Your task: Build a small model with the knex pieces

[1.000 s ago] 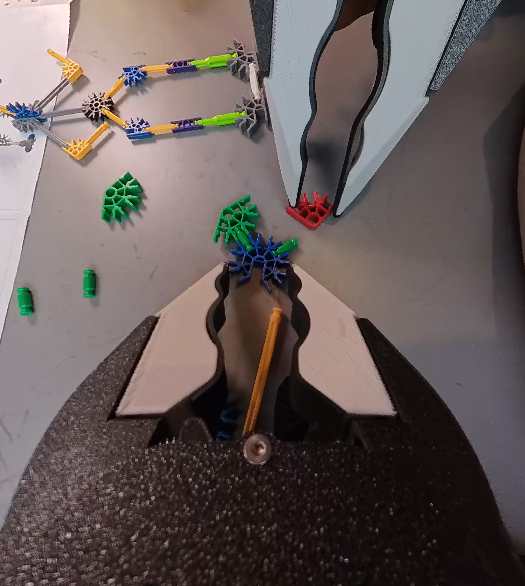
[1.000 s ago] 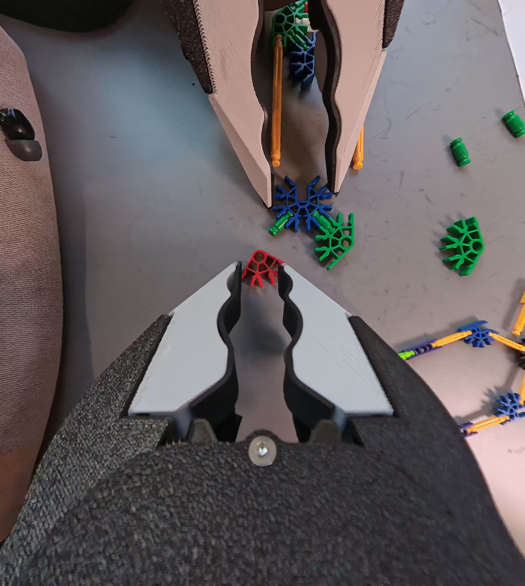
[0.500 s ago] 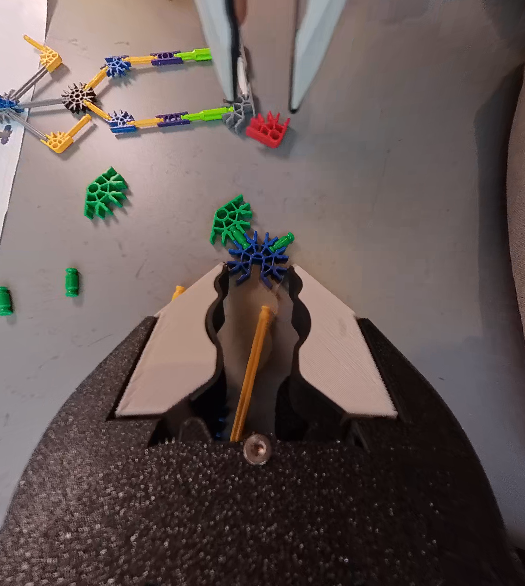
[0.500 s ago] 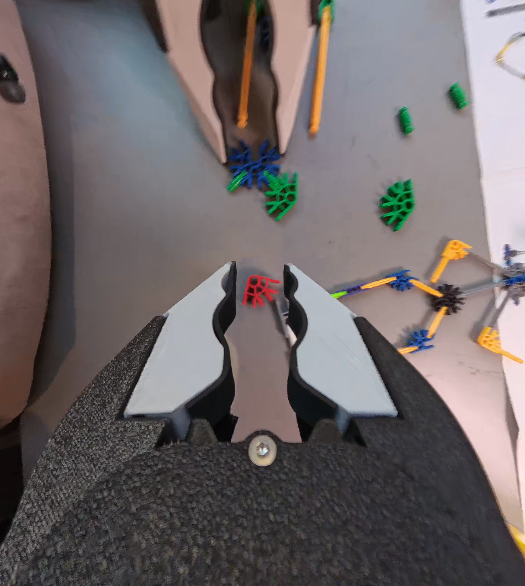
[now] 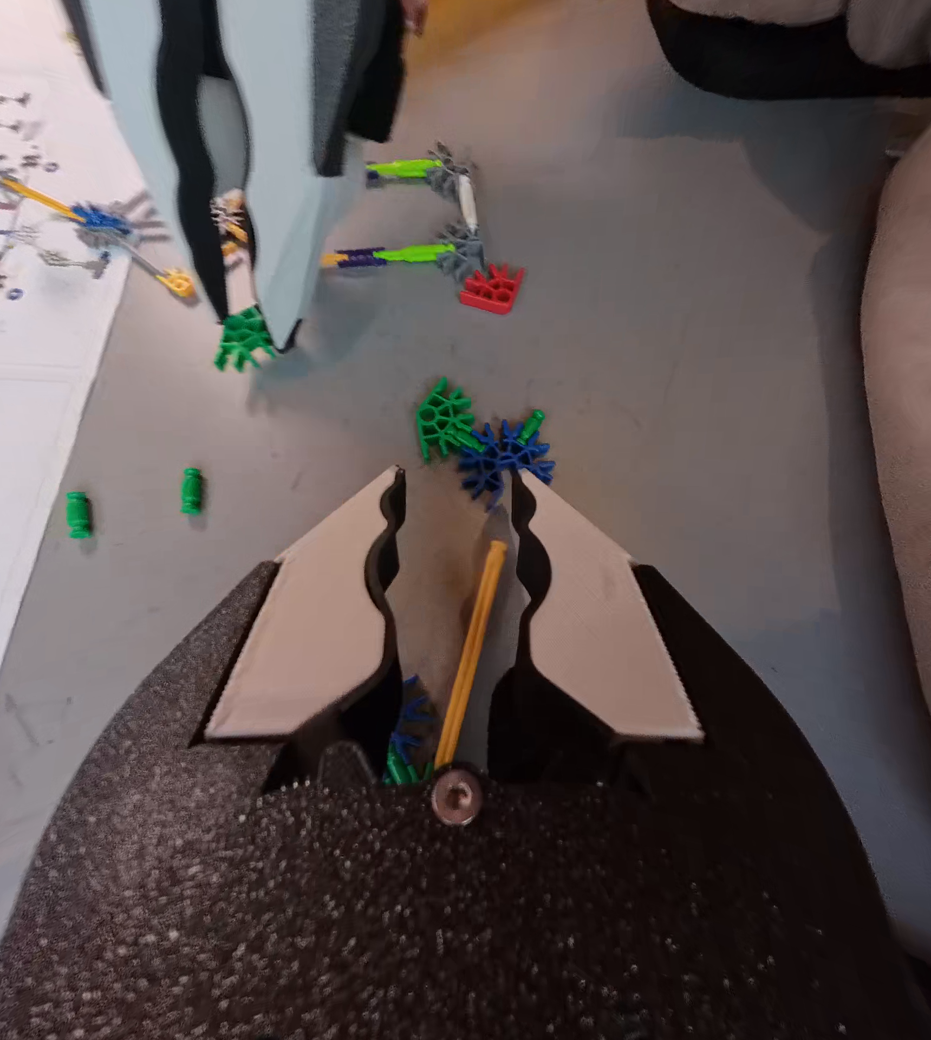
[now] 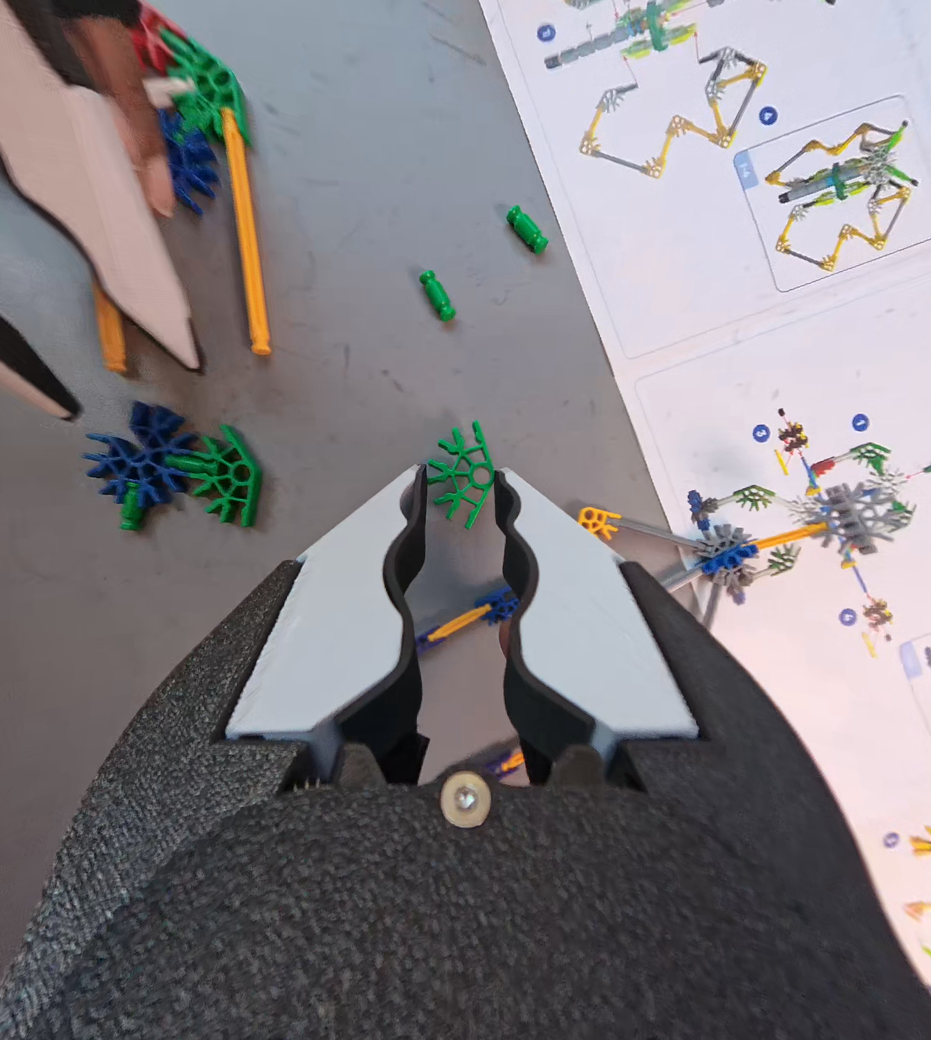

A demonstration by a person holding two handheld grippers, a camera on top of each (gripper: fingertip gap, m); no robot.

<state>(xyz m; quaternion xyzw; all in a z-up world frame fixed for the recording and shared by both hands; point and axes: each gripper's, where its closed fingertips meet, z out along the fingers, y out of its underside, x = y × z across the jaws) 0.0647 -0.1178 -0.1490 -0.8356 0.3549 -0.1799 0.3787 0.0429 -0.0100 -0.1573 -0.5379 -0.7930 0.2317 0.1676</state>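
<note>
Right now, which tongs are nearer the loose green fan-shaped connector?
Right. The right tongs have their tips on either side of the green connector; the left tongs sit apart, beside the blue-and-green cluster.

Left claw [image 5: 456,478] parted, low over table, right claw [image 6: 460,477] parted, tips down

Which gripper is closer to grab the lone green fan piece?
Probably the right gripper: the green fan piece sits between its open fingertips. The left gripper is farther away, beside the blue snowflake piece.
</note>
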